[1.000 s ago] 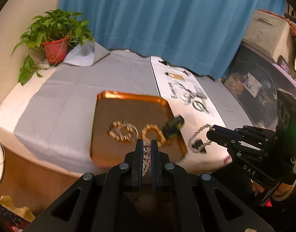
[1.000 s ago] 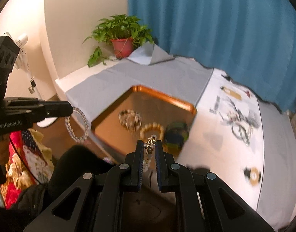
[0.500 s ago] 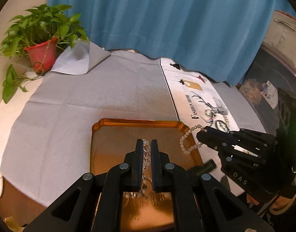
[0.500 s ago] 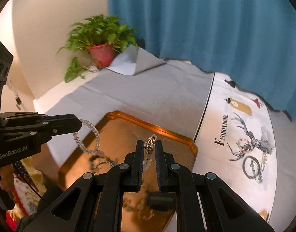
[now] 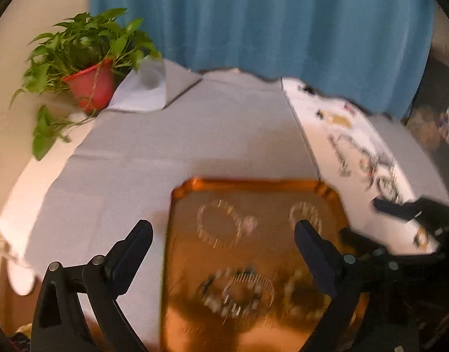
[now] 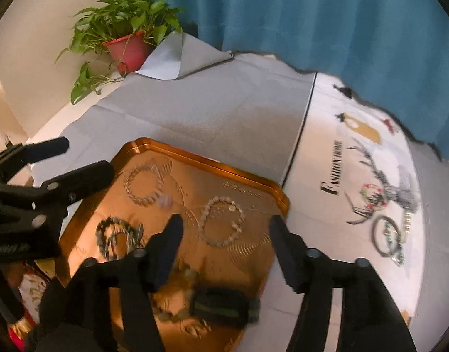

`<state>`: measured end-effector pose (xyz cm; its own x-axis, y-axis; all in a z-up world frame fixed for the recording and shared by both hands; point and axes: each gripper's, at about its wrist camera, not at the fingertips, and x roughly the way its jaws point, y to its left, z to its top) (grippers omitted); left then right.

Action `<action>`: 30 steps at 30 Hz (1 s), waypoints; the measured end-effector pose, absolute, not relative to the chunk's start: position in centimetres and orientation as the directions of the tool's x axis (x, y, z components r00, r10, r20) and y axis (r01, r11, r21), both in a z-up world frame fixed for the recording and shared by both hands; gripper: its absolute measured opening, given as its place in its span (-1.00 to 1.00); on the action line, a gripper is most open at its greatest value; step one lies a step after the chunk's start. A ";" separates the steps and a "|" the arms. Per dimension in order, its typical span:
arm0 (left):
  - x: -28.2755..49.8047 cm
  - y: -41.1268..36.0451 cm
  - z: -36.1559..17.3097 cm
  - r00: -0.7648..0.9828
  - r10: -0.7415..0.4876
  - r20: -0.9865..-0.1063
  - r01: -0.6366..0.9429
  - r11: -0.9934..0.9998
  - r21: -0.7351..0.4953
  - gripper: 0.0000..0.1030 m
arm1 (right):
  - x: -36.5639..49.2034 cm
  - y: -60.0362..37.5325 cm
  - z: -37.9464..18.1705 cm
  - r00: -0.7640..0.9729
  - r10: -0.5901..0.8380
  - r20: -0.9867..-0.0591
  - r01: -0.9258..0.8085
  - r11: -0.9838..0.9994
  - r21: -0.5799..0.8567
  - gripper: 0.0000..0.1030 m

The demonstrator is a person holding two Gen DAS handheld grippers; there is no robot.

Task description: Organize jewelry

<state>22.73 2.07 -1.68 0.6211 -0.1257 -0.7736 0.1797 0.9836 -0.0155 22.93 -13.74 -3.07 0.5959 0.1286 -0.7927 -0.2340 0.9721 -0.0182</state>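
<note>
On the grey-clothed bench (image 6: 224,111), copper tray (image 6: 248,176) now holding several bracelets (image 6: 221,224), both hand-held grippers (image 5: 223,236) (image 6: 224,228) just opened, jaws apart and empty; two or three pieces (image 6: 386,234) left on the white mat (image 6: 327,234).

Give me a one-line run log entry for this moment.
left gripper: just opened, empty | right gripper: just opened, empty | bracelets on gold tray | more jewelry on white mat

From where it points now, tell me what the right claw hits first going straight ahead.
Most likely the pale bead bracelet lying on the copper tray, framed between the fingers of the open, empty right claw. Nothing seems to stand in between, though depth is uncertain.
</note>
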 end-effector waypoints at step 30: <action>-3.1 1.7 5.0 0.694 -0.173 -0.699 0.174 0.982 -0.070 0.86 | -4.9 -14.7 3.9 0.739 0.111 -0.665 -0.228 0.969 -0.092 0.41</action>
<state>-3.11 1.67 5.01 0.6942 -0.1727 -0.6987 0.1736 0.9823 -0.0703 -4.92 -14.74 3.94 0.7386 0.1109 -0.6649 -0.2280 0.9694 -0.0916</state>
